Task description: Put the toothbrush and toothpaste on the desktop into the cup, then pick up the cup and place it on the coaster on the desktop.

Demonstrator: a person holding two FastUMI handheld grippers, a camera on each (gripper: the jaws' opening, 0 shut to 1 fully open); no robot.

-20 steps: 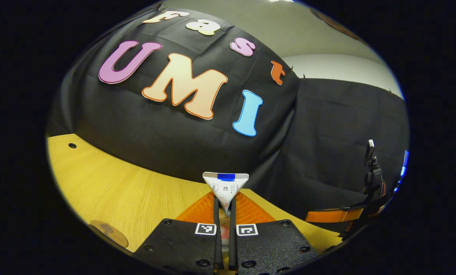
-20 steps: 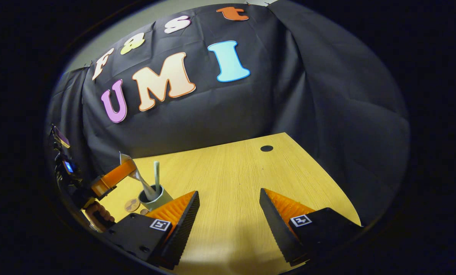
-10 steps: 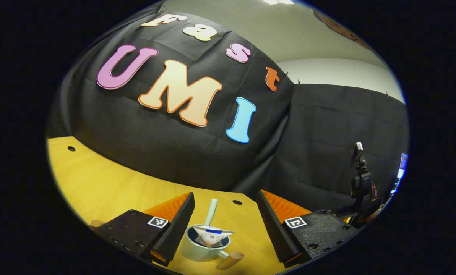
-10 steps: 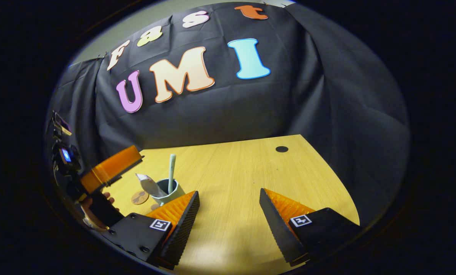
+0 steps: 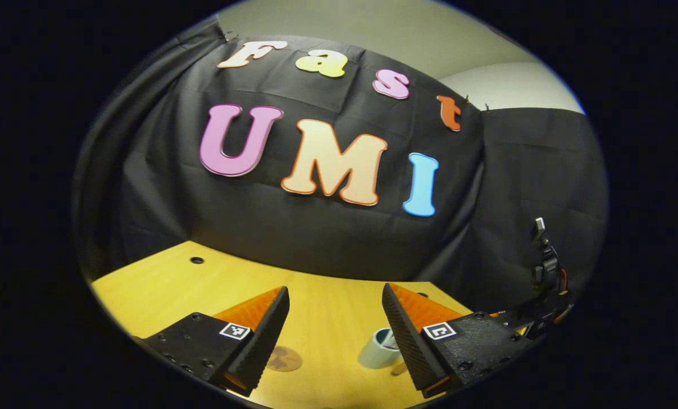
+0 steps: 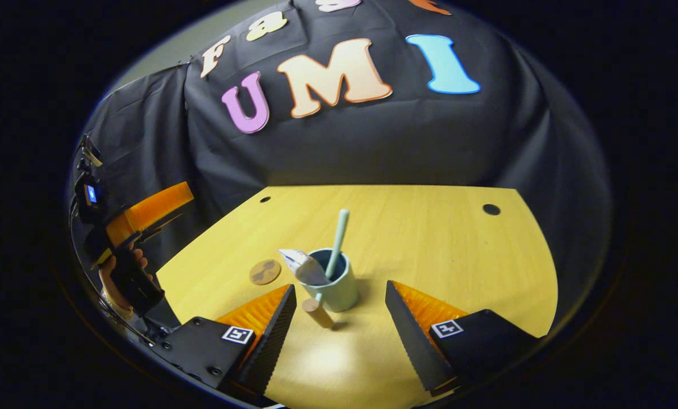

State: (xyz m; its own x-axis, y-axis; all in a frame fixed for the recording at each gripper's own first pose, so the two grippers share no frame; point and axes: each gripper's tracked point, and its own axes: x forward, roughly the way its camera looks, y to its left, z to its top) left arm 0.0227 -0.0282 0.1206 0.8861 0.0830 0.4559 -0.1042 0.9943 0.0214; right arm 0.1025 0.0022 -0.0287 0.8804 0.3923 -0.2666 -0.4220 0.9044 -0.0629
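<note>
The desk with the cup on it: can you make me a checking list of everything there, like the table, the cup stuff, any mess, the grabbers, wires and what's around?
Surface: wooden desktop, with small dark round holes near its far edge.
Job's things: cup stands upright on the desktop; toothbrush and toothpaste stick out of it. Its wooden handle points toward the right gripper. Coaster lies bare beside the cup, apart from it.
Clutter: nothing seen.
Grippers: right gripper open, near the cup's handle; left gripper open, holding nothing, above the desktop.
Cables: thin wires by a hand at the desk's side.
Surroundings: black cloth wall; a stand with devices.
</note>
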